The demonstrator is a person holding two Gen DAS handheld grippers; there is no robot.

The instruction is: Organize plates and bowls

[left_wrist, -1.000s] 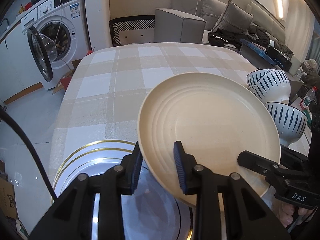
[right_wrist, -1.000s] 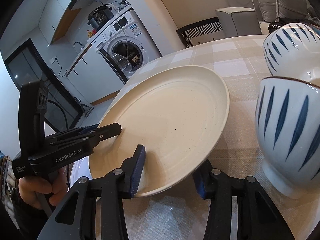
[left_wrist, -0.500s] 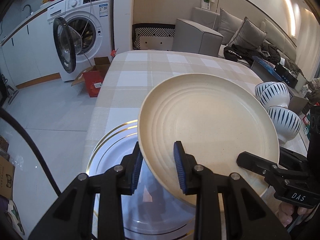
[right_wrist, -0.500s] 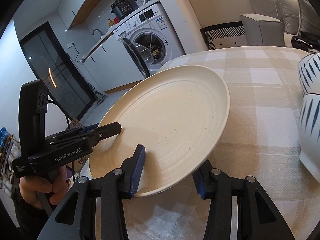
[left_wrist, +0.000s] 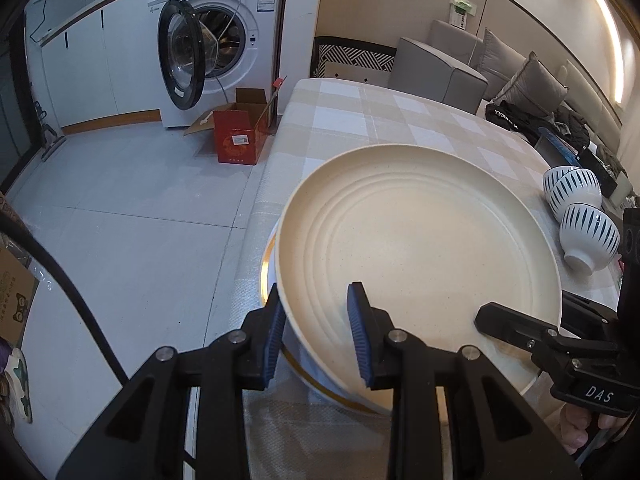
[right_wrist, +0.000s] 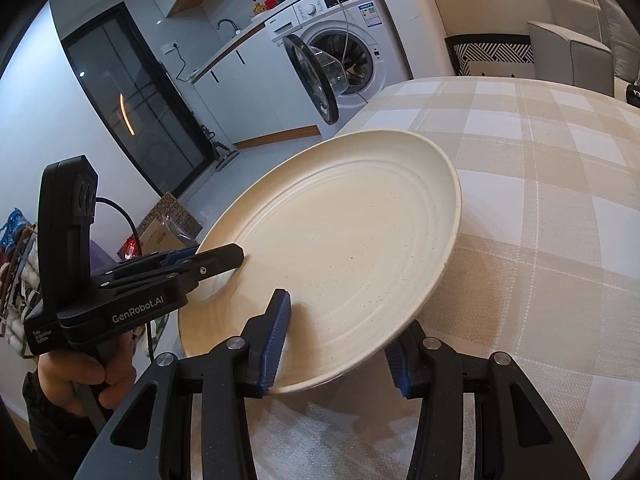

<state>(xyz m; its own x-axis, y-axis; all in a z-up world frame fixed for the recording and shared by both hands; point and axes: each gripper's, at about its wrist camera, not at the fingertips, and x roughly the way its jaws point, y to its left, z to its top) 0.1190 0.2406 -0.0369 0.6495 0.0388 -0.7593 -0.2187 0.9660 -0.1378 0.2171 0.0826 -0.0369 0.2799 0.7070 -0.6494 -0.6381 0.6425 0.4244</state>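
Two plates and three bowls are what I can count. The cream plate is lifted and tilted, its rim pinched from two sides: my left gripper clamps the near left edge, one blue pad under the rim and one on the ribbed face, and my right gripper does the same on the opposite near edge, jaws narrowed onto the rim. Beneath it, almost wholly covered, lies a gold-rimmed plate, showing only as a thin crescent at the cream plate's left and near sides. The three blue-striped bowls stand in a close group at the table's right side, well apart from the plates. Both grippers point downward and forward; a hand wraps the left gripper's handle in the right view. The checked tablecloth lies bare beyond the plate, leaving open room toward the far edge. The stack sits just beside the table's left edge, with white floor, a red box and an open washing machine beyond.
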